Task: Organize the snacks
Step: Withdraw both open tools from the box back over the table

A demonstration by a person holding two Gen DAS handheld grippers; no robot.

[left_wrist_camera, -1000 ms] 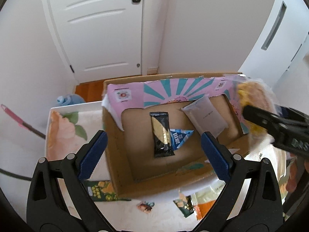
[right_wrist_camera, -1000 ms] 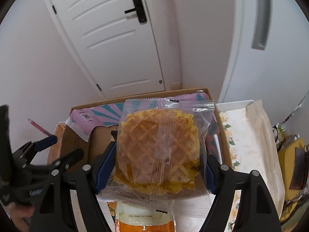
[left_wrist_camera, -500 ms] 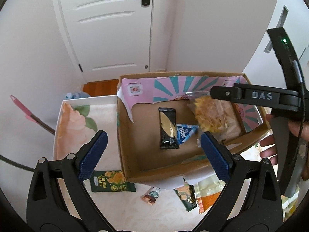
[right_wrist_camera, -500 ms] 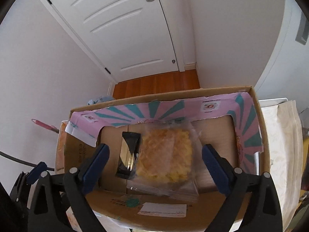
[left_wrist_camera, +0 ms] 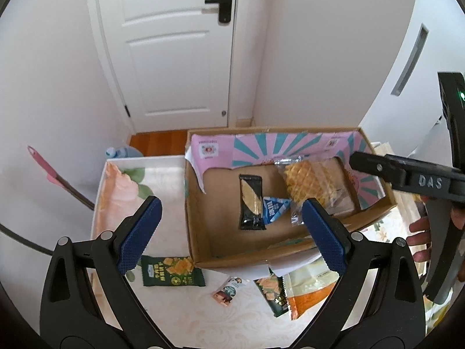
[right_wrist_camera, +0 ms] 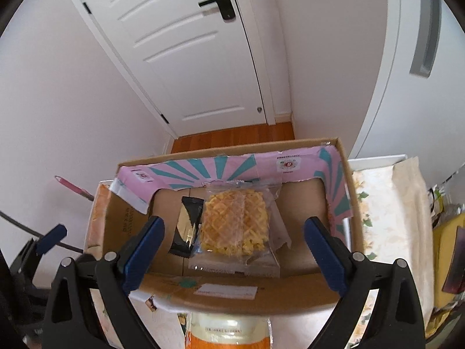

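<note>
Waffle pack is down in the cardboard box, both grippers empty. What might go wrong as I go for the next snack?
1. The clear-wrapped yellow waffle pack lies on a grey pouch, overlapping the black bar wrapper; it may slide.
2. The open right gripper hangs above the brown cardboard box; withdrawing low could clip its near wall.
3. Remaining packets, like the dark green cracker bag, lie tight against the box; the open left gripper may nudge it.
</note>
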